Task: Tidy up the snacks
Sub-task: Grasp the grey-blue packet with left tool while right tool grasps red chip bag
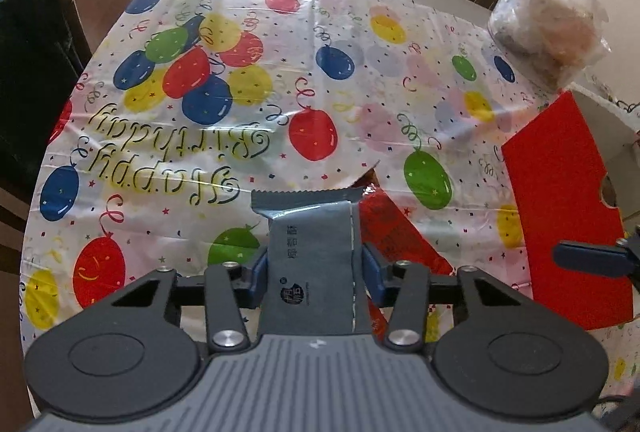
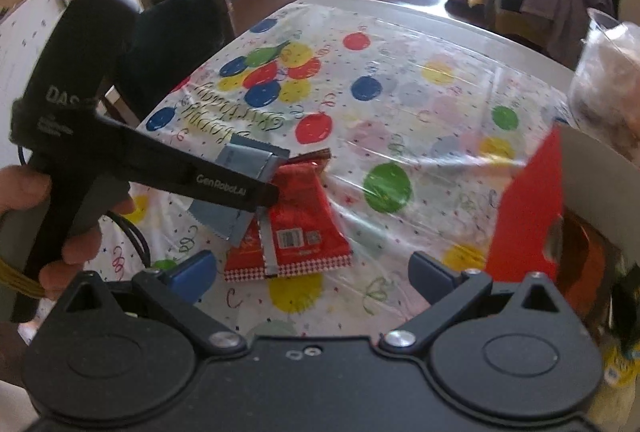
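Note:
My left gripper (image 1: 314, 268) is shut on a grey-blue snack packet (image 1: 312, 260) and holds it over a red snack packet (image 1: 394, 232) that lies on the table. In the right wrist view the grey-blue packet (image 2: 248, 159) sits in the left gripper (image 2: 262, 197) above the red packet (image 2: 296, 228). My right gripper (image 2: 312, 272) is open and empty, just in front of the red packet. A red box (image 1: 568, 207) stands at the right, also seen in the right wrist view (image 2: 528, 207).
The table has a balloon "Happy Birthday" cloth (image 1: 248, 83). A clear bag of food (image 1: 548, 27) sits at the far right behind the red box. A dark chair (image 1: 36, 63) stands at the left edge.

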